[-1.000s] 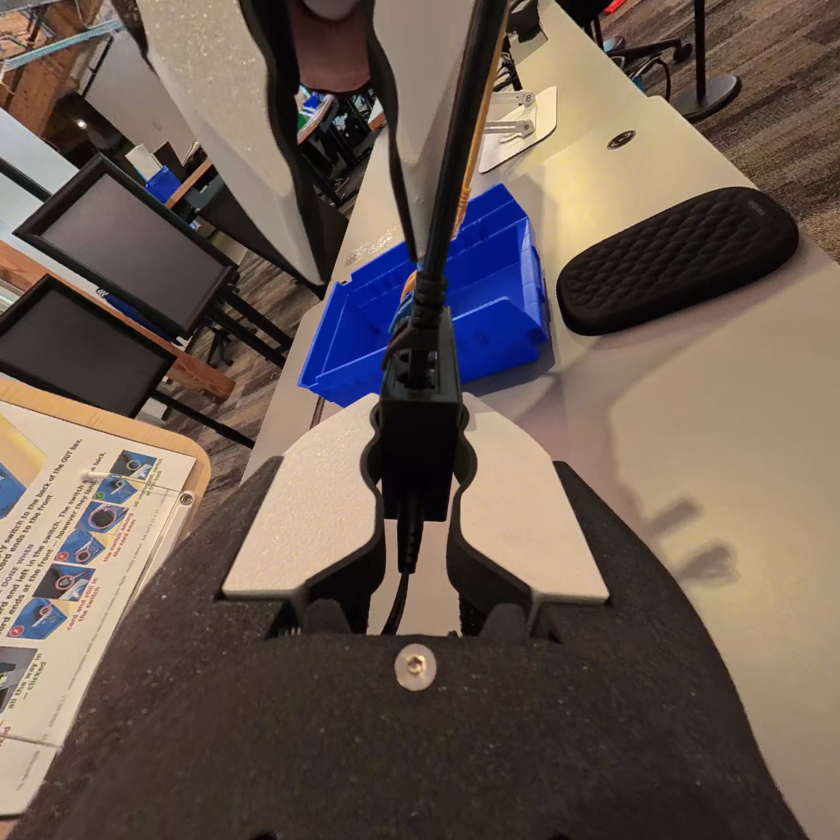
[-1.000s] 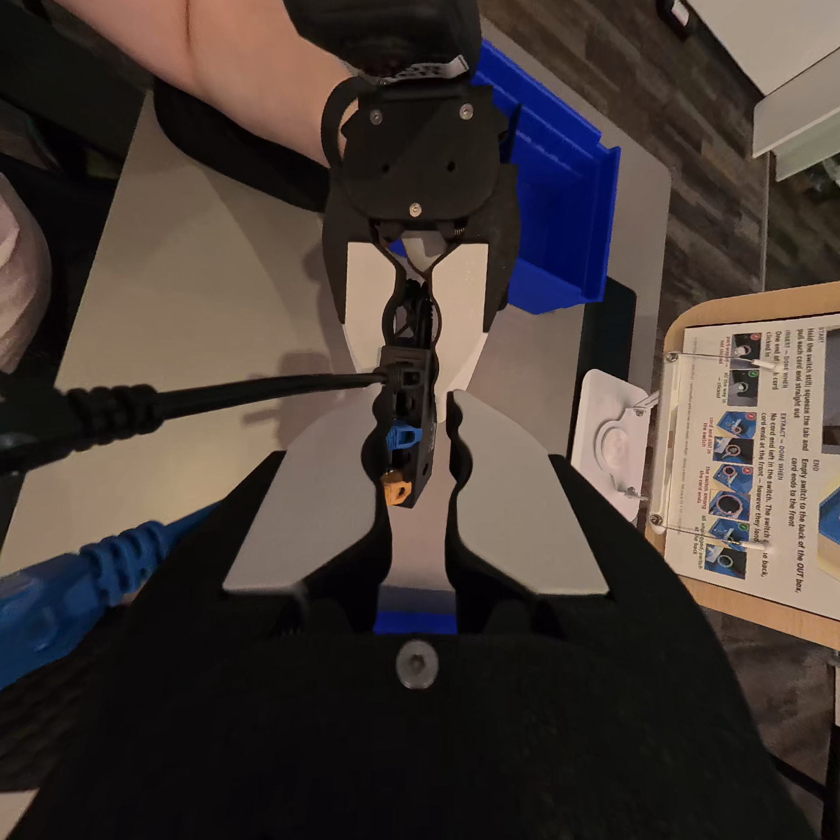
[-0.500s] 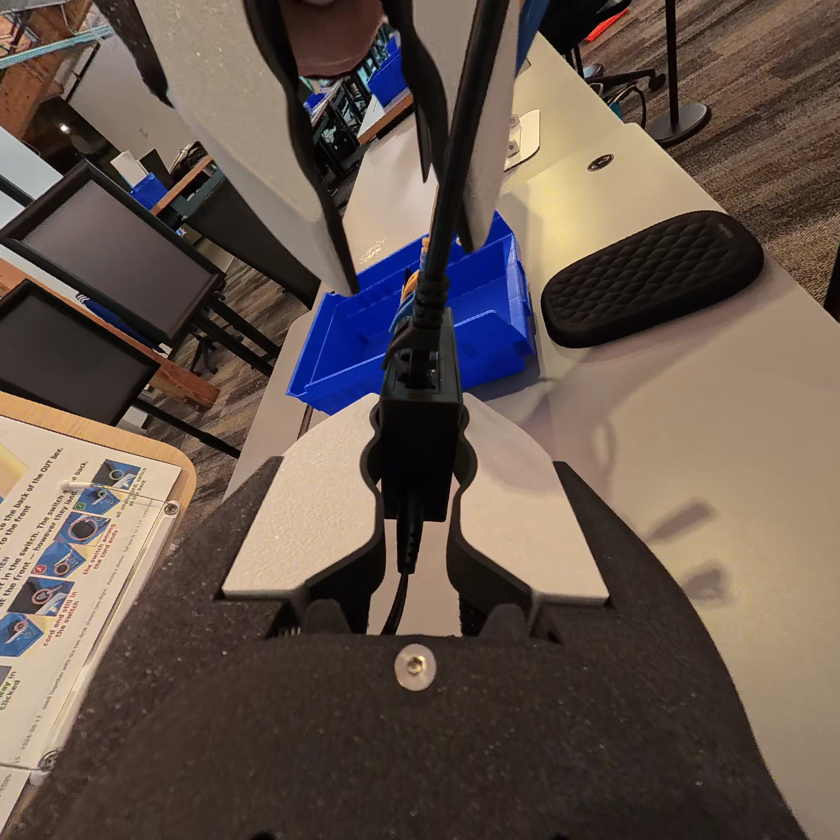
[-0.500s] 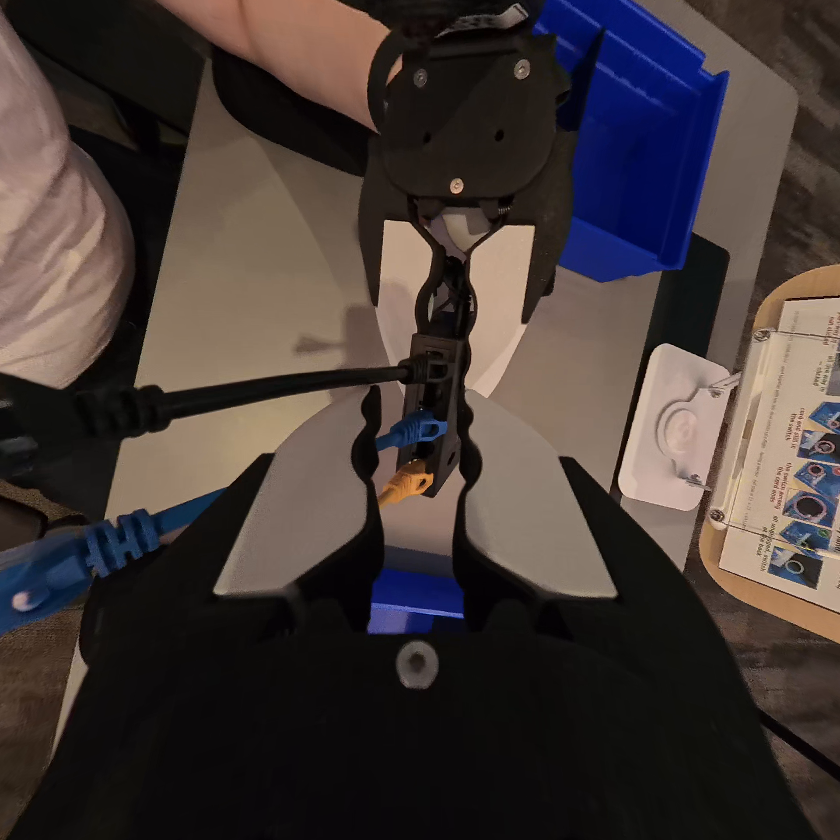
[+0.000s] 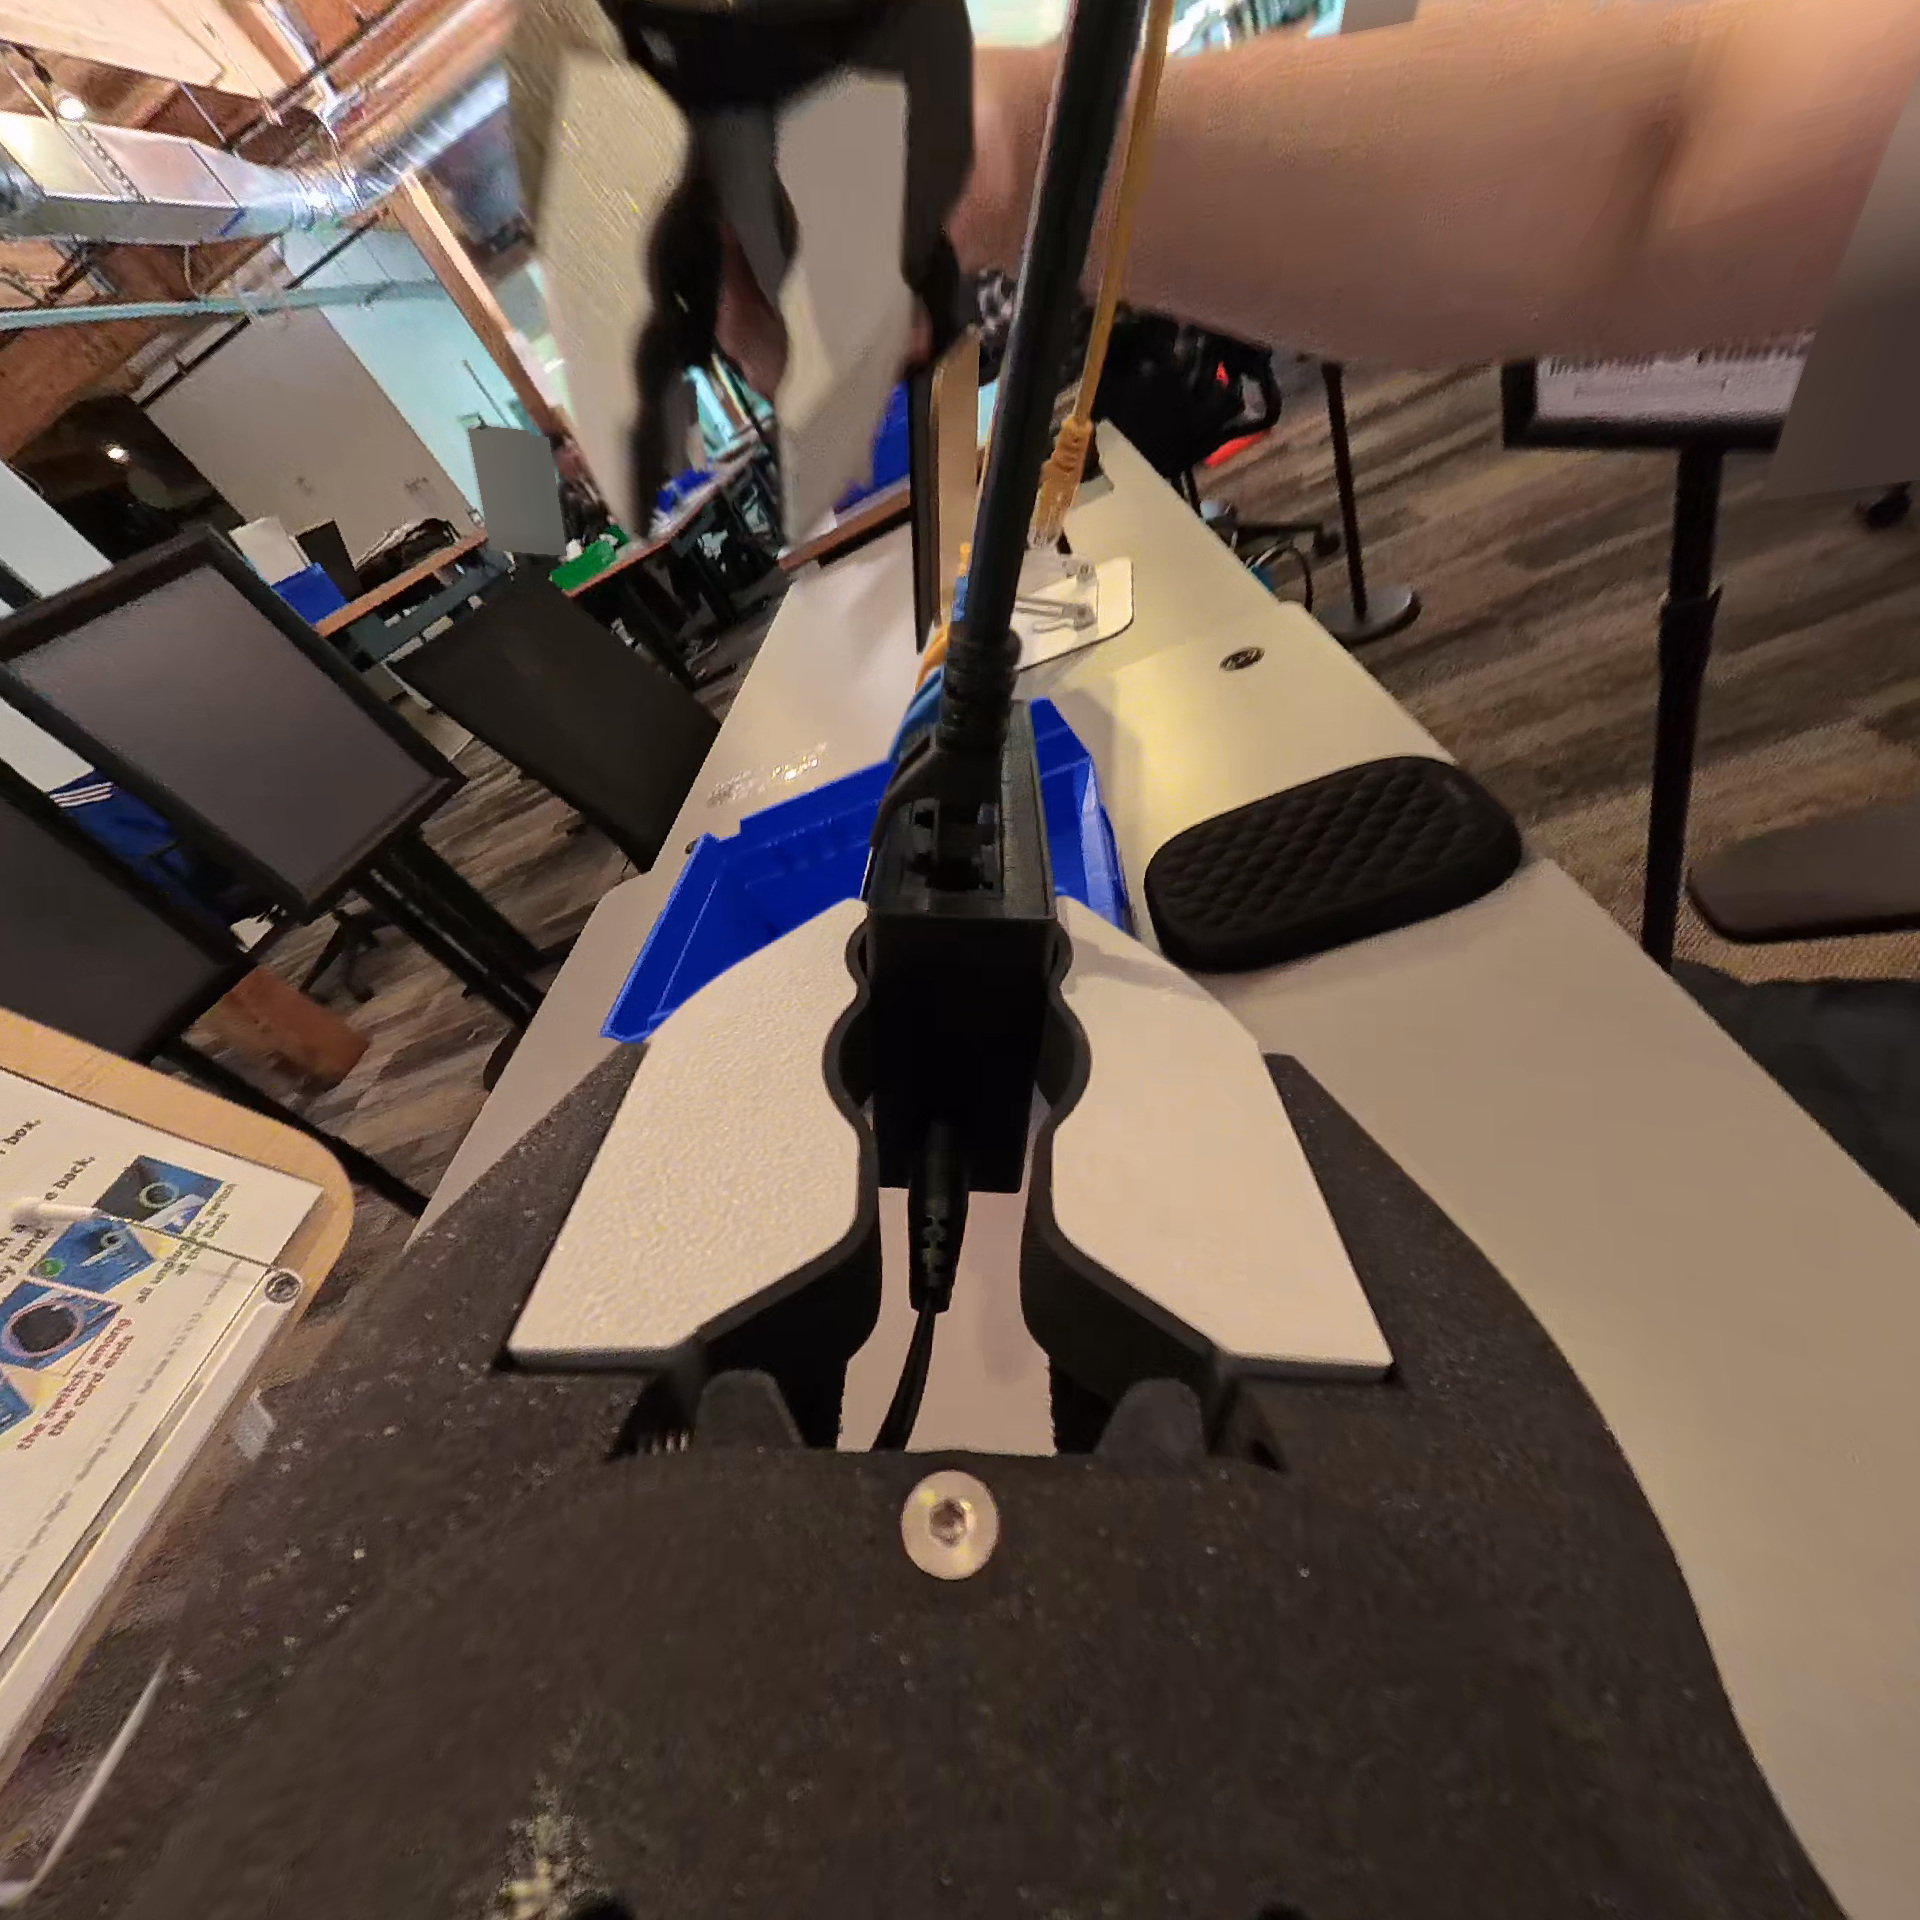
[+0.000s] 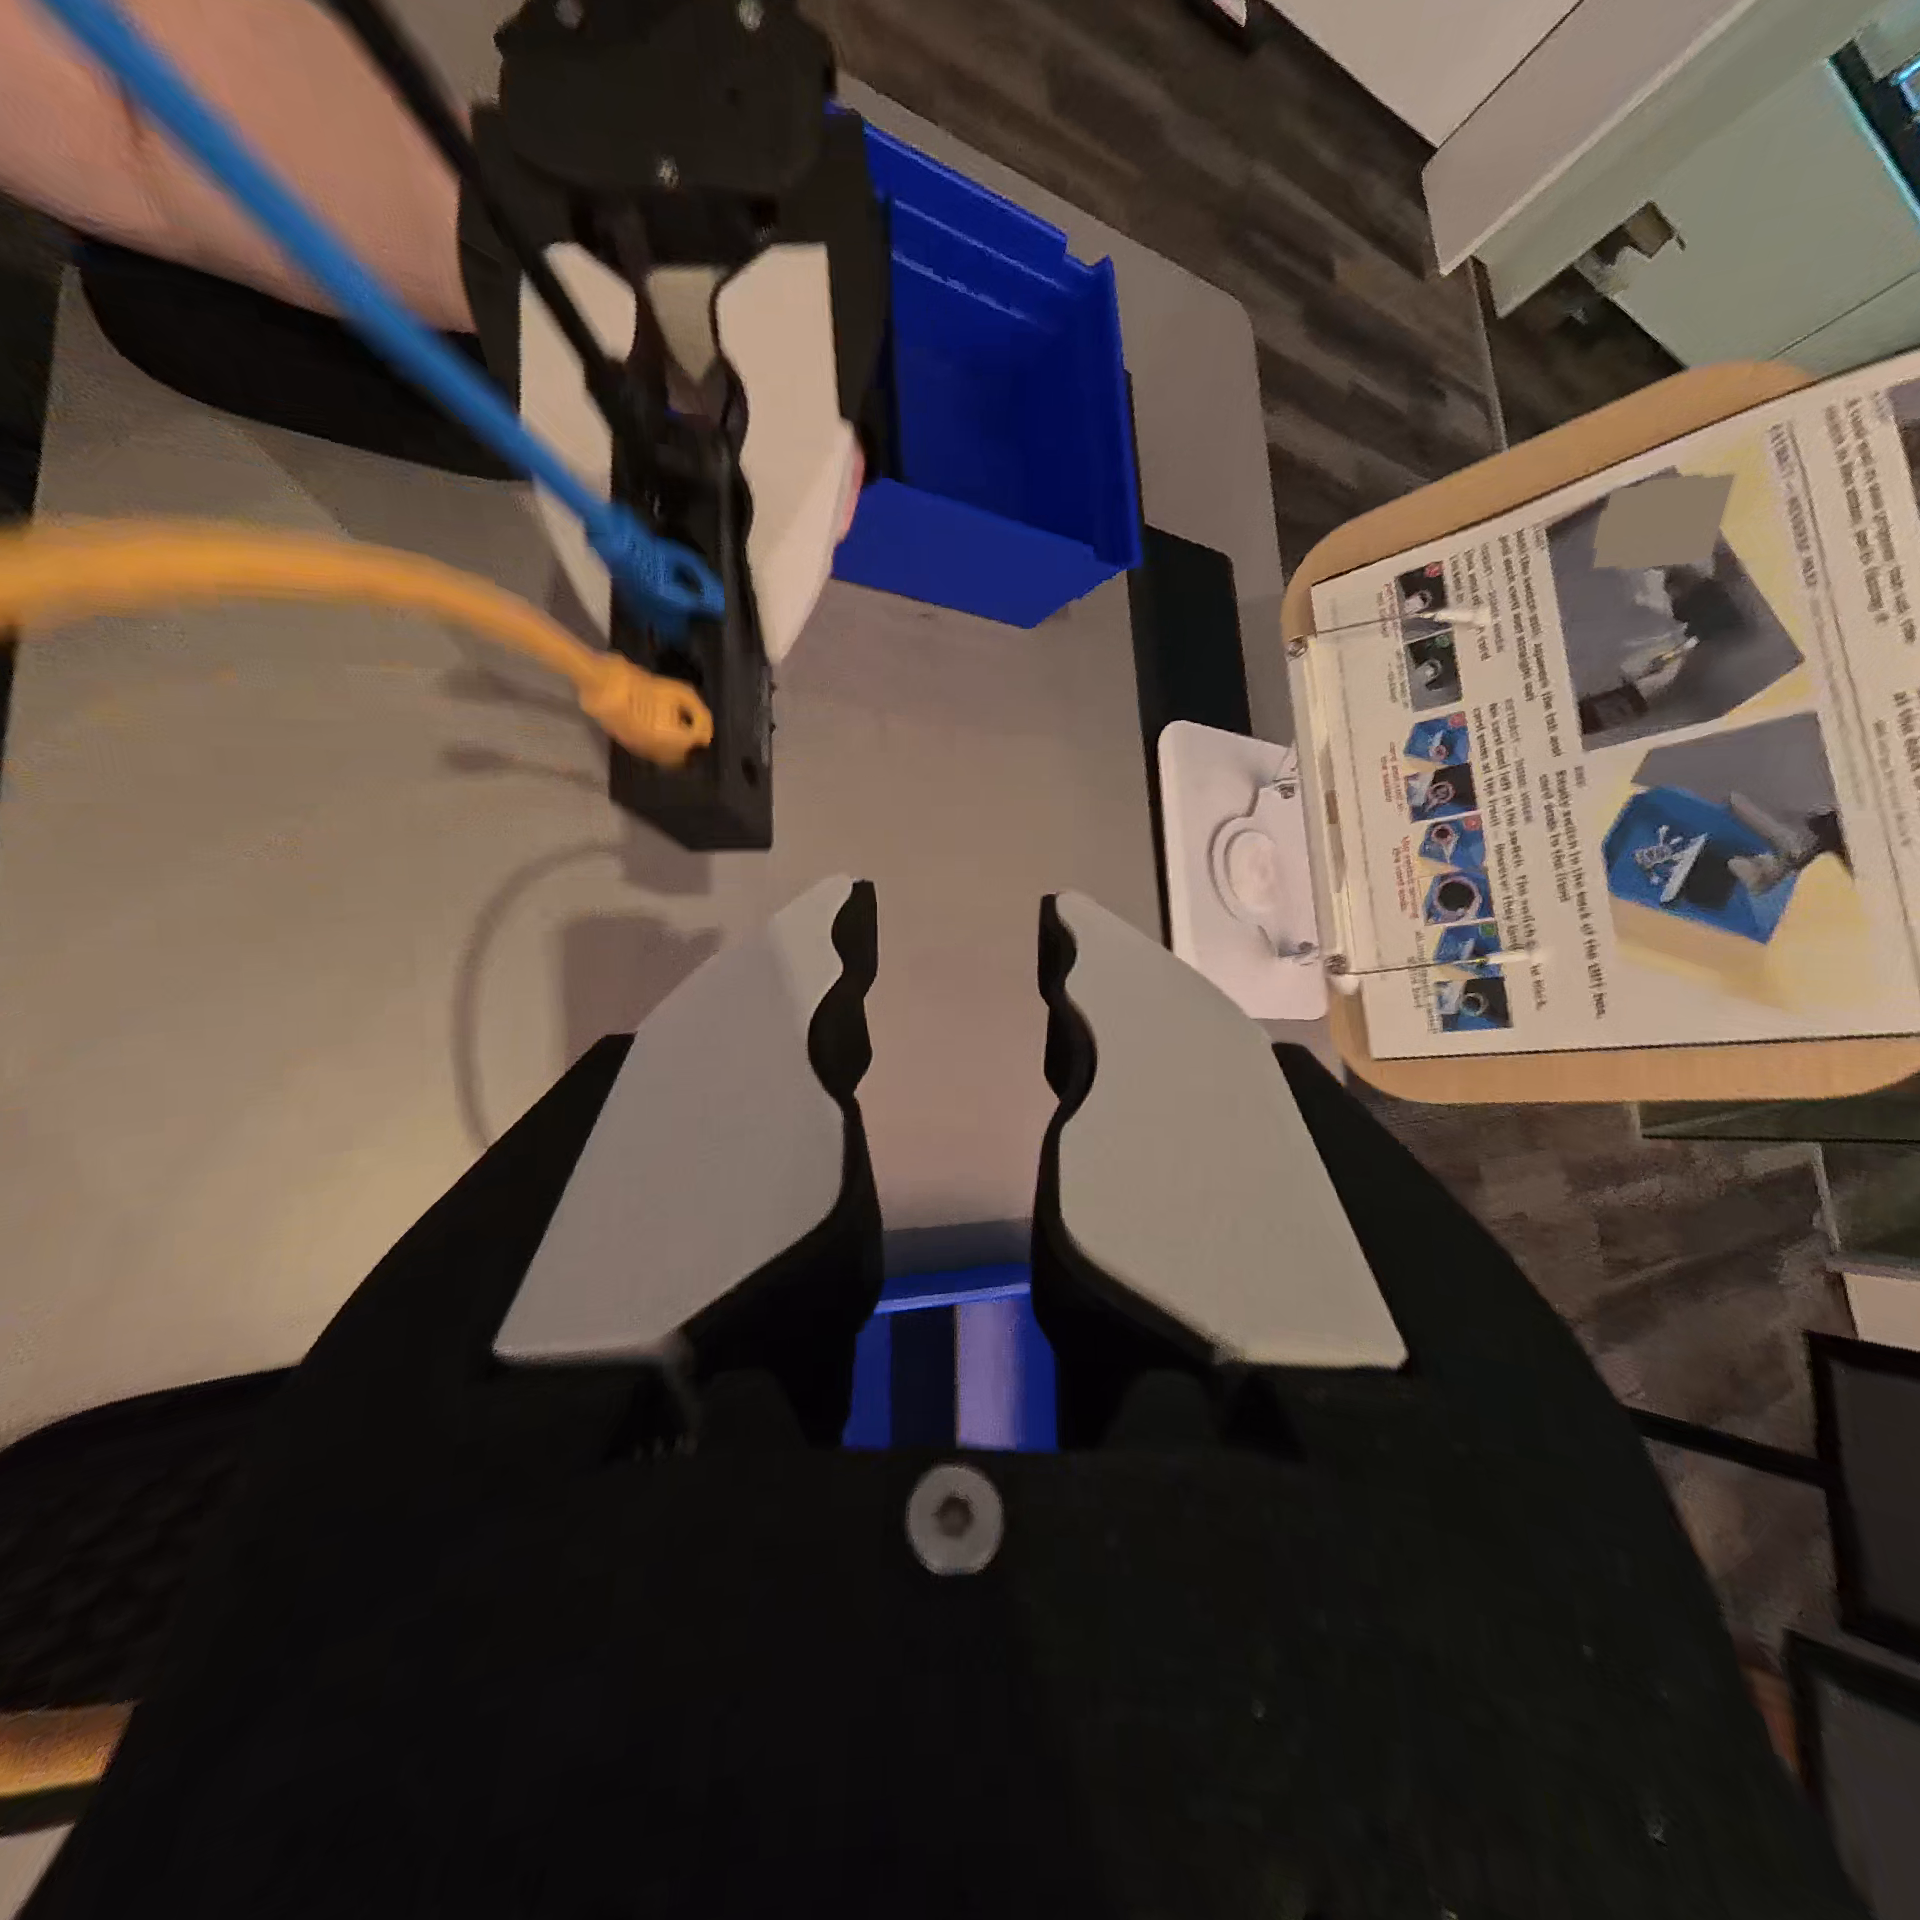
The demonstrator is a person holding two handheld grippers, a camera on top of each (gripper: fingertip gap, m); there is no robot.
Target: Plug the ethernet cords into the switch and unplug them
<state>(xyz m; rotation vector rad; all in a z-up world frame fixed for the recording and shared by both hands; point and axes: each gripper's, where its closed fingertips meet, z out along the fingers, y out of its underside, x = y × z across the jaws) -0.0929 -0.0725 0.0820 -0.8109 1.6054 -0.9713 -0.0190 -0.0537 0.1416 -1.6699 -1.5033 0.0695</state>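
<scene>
A: What's the biggest thing in front of you?

B: The grey table point(image 6: 260, 935). On it you have one blue bin point(image 6: 997, 416) and one black quilted pad point(image 5: 1330, 862); a second blue bin shows only as an edge behind your right gripper's fingers. Beside the table, on a wooden board, sits one printed instruction sheet point(image 6: 1621, 707) with small photos and lines of text, and a white clip stand point(image 6: 1236, 852) stands next to it. Two dark screens on stands point(image 5: 218, 717) are off to the left.

A: Any brand marks?

B: None you can make out; the pad and switch look plain, and the sheet is the only thing bearing writing.

A: Where's the switch?

B: Your left gripper point(image 5: 956, 935) is clamped on the one black switch point(image 5: 956, 997), both pads pressed to its sides, held above the table.

A: And the cords?

B: Count three ethernet cords in its ports: one black cord point(image 5: 1029, 416), one blue cord point(image 6: 343, 270) and one orange cord point(image 6: 312, 582). A thinner black lead leaves the switch's near end. A loose orange plug point(image 5: 1060, 483) also dangles farther off.

A: Your right gripper?

B: Your right gripper point(image 6: 956, 914) hovers just short of the switch, jaws narrowly parted with only table between them
</scene>
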